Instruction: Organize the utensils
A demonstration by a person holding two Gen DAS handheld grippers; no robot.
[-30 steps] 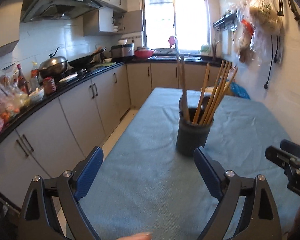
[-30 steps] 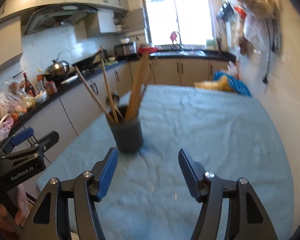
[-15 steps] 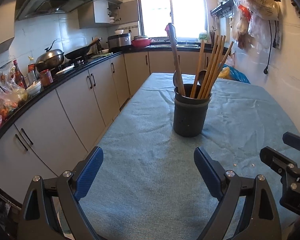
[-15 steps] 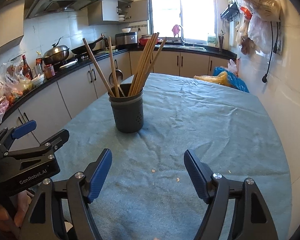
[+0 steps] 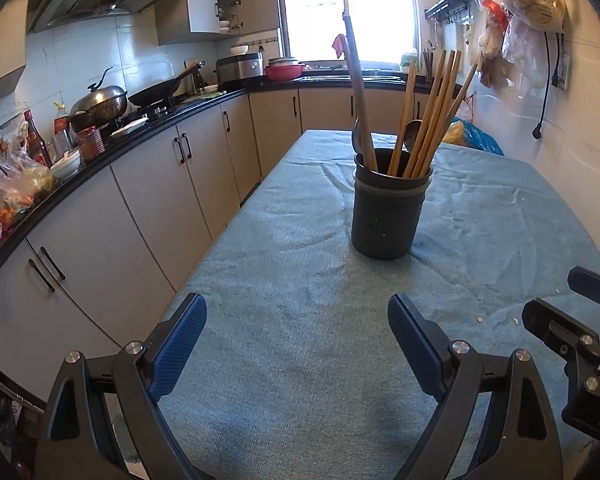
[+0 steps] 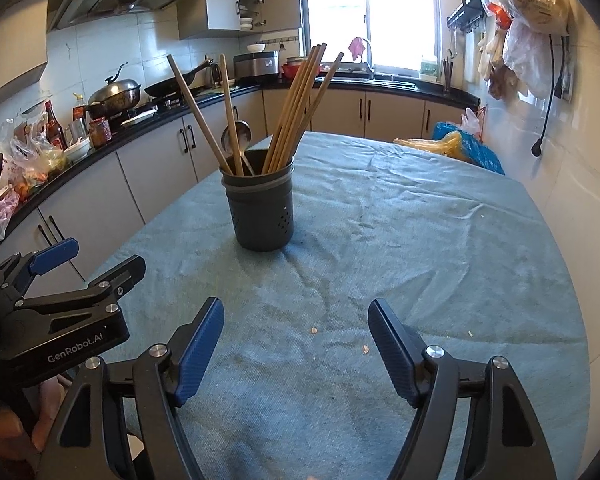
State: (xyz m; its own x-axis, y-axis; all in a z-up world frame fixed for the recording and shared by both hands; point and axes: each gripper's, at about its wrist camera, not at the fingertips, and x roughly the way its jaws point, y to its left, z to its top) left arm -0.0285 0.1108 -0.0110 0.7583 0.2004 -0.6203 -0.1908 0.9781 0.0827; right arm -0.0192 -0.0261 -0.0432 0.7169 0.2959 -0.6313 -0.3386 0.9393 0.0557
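A dark grey utensil holder (image 5: 388,216) (image 6: 262,210) stands upright on the teal tablecloth (image 5: 300,320) (image 6: 420,248). It holds several wooden chopsticks (image 5: 432,116) (image 6: 300,108), a long wooden handle (image 5: 360,112) and a metal spoon (image 6: 238,138). My left gripper (image 5: 296,314) is open and empty, well short of the holder. My right gripper (image 6: 296,314) is also open and empty, nearer the table's front edge. Each gripper shows at the side of the other's view: the right gripper (image 5: 572,328), the left gripper (image 6: 60,276).
A kitchen counter (image 5: 100,144) with pots, bottles and bags runs along the left, with cabinets below. Blue and yellow bags (image 6: 456,146) lie at the table's far end. Bags hang on the right wall (image 5: 528,8). A few crumbs (image 6: 314,330) dot the cloth.
Both grippers have sunk a little and tilted, so the holder now sits steadier and more central in view. The right gripper's jaws have spread somewhat wider.
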